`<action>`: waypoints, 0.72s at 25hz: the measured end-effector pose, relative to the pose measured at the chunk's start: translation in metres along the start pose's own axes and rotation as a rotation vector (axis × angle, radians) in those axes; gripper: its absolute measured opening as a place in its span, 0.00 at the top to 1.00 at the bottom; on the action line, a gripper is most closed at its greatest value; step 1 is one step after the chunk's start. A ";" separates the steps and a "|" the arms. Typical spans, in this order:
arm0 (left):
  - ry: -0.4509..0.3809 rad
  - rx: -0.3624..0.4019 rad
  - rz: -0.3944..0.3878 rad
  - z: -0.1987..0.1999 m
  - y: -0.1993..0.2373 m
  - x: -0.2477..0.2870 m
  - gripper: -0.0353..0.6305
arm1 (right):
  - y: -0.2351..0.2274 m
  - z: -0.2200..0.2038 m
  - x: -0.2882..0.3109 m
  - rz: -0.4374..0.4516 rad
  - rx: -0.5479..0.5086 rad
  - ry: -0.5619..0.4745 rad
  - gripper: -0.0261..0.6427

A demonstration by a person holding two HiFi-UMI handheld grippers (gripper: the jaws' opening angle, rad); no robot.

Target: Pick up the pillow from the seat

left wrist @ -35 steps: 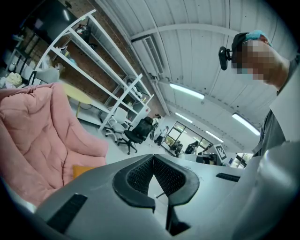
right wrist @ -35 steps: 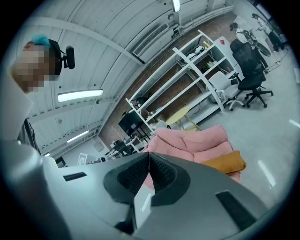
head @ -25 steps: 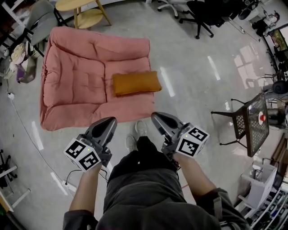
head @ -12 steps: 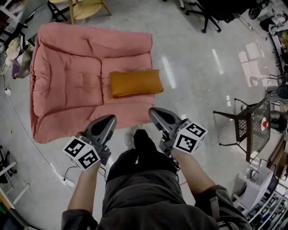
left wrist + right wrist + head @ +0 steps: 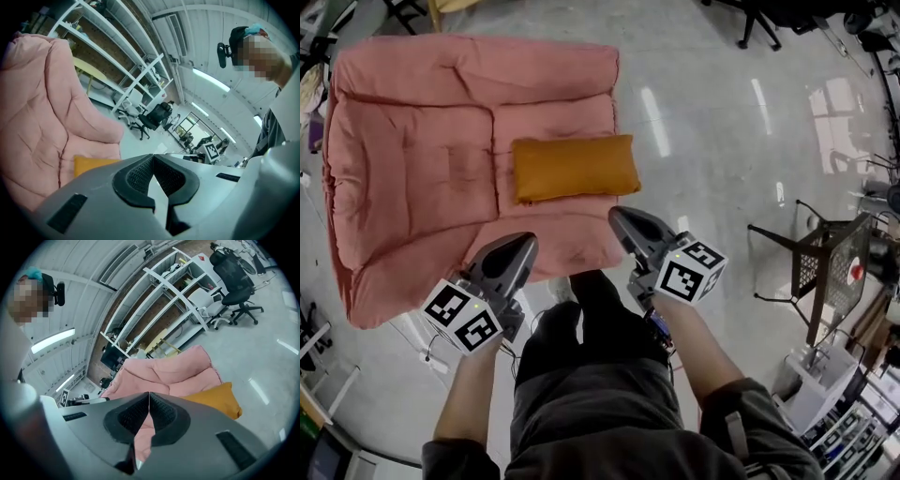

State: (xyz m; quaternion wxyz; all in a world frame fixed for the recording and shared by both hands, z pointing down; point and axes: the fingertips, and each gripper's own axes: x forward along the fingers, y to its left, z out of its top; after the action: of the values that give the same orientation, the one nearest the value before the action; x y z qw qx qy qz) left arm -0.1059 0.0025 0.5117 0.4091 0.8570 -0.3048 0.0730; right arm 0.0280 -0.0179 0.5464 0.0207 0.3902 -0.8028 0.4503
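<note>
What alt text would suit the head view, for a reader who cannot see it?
Seen from above, an orange pillow lies on a pink cushioned seat. Nearer the camera, the left gripper and the right gripper, both shut and empty, point toward the pillow without touching it.

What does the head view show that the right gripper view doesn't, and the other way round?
Only the head view: the person's legs and forearms from above, and a black mesh stand off to the right.
Only the right gripper view: the white shelving racks, a lit ceiling light and the camera on the person's head.
Both: the orange pillow lying untouched on the pink seat, and the right gripper, jaws together with nothing between them.
</note>
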 end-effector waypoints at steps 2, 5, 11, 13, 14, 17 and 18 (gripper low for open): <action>0.015 -0.013 0.009 -0.004 0.011 0.013 0.93 | -0.021 -0.002 0.009 -0.013 0.005 0.013 0.94; 0.033 -0.031 0.023 -0.011 0.029 0.031 0.93 | -0.055 -0.006 0.023 -0.022 0.029 0.020 0.94; 0.071 -0.068 0.051 -0.024 0.048 0.052 0.93 | -0.101 -0.007 0.045 -0.009 0.061 0.023 0.93; 0.082 -0.082 0.056 -0.027 0.053 0.056 0.93 | -0.116 -0.011 0.052 -0.022 0.064 0.037 0.93; 0.088 -0.088 0.057 -0.028 0.056 0.061 0.93 | -0.126 -0.012 0.056 -0.035 0.065 0.046 0.92; 0.107 -0.106 0.056 -0.033 0.067 0.075 0.93 | -0.161 -0.019 0.069 -0.085 0.067 0.077 0.74; 0.113 -0.113 0.057 -0.034 0.071 0.079 0.93 | -0.172 -0.021 0.072 -0.102 0.065 0.087 0.72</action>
State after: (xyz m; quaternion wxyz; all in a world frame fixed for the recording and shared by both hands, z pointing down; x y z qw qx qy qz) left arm -0.0798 -0.0424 0.6101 0.4709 0.8181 -0.3092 0.1155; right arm 0.0821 -0.0959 0.7085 0.0657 0.4112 -0.7652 0.4909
